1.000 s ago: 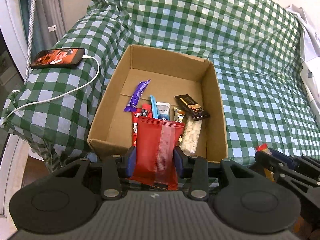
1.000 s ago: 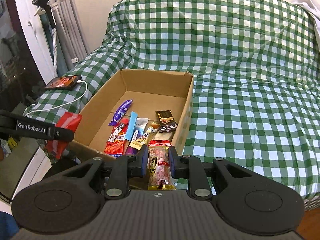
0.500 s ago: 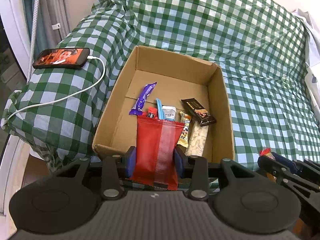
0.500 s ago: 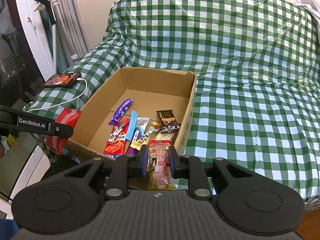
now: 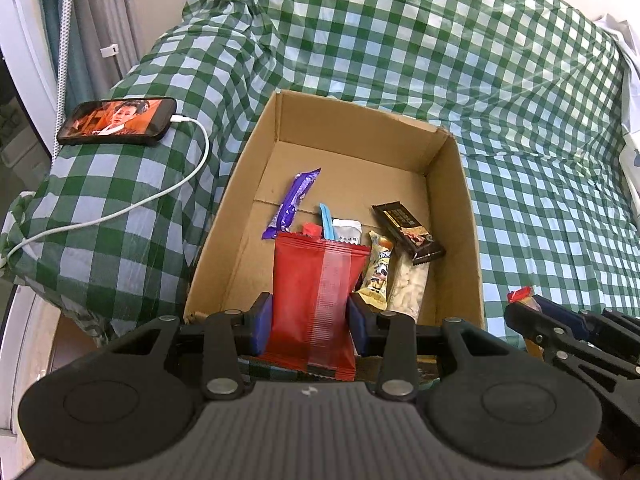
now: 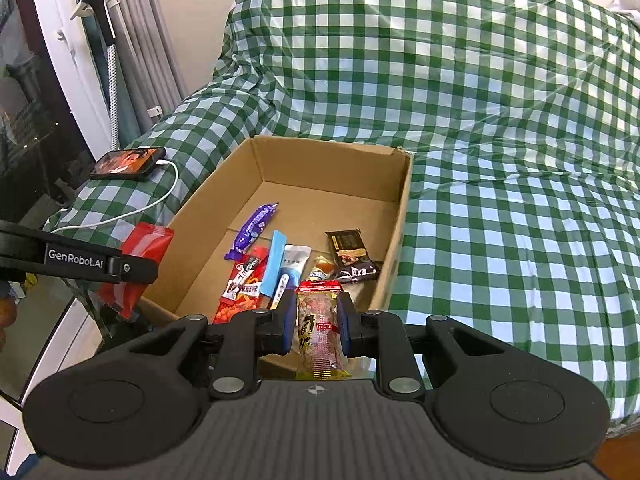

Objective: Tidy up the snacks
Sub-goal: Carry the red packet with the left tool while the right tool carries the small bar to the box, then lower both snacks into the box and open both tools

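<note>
A: Snacks are lying in the cardboard box (image 5: 454,216), which is sitting on the bed (image 6: 500,120) near its front edge, toward the left corner. Is the checked cover running under it?

B: Yes, the green and white checked cover (image 5: 400,40) is spreading over the whole bed, and the box is resting on it with its top open.

A: What is sitting by the bed's left edge?

B: A phone (image 5: 116,121) is lying there with its screen lit, and a white cable (image 5: 160,196) is trailing from it toward the front left corner.

A: And the left tool (image 5: 310,316)?

B: It is clenching a red packet (image 5: 316,292) between its blue pads, holding it upright over the box's near wall.

A: The right tool (image 6: 318,322)?

B: It is gripping a clear-wrapped snack bar (image 6: 318,328) with a red band, also at the near wall, toward the box's right side.

A: What is lying inside?

B: A dark chocolate bar (image 6: 352,256) is leaning near the right wall. A purple bar (image 6: 252,230) is lying toward the left of the group, with a red and white packet (image 6: 242,284) nearer the front. A light blue stick (image 6: 274,264) and a white sachet (image 6: 294,260) are lying side by side in the middle. From the left view, a yellow wrapper (image 5: 378,276) and a clear pack of pale pieces (image 5: 408,286) are lying beside the red packet.
</note>
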Demonstrator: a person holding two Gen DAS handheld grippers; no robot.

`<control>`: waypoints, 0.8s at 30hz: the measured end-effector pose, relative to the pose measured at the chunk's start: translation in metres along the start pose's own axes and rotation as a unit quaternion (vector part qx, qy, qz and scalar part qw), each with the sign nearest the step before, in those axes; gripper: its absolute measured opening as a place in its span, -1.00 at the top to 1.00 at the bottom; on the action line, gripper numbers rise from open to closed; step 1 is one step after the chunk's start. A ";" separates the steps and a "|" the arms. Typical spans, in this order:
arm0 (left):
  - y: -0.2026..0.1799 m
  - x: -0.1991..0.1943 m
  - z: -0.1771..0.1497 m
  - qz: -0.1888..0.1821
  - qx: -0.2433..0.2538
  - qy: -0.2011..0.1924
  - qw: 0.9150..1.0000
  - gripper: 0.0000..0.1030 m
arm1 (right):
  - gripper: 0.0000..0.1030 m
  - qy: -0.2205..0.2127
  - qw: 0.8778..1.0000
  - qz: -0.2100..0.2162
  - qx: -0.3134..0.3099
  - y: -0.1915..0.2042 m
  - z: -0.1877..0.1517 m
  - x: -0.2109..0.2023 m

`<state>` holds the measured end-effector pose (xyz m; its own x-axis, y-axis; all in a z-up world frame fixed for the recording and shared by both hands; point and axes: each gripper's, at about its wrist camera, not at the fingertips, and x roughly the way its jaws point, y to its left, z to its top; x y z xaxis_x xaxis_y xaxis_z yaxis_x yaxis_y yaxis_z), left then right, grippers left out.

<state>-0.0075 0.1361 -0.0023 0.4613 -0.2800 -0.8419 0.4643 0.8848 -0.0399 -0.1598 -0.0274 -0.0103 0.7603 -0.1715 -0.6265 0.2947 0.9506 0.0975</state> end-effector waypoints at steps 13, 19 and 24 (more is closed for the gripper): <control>0.001 0.051 0.028 0.003 0.008 0.033 0.999 0.14 | 0.56 0.033 0.999 0.011 0.006 -0.003 0.018 0.050; 0.000 0.083 0.042 0.008 0.015 0.055 0.998 0.13 | 0.56 0.048 0.999 0.011 0.005 -0.004 0.025 0.079; -0.003 0.111 0.053 0.014 0.024 0.070 0.997 0.13 | 0.56 0.065 0.998 0.013 0.011 -0.006 0.029 0.105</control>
<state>0.0820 0.0830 -0.0669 0.3655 -0.1982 -0.9095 0.4901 0.8716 0.0070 -0.0652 -0.0586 -0.0539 0.6872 -0.1100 -0.7181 0.2895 0.9480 0.1319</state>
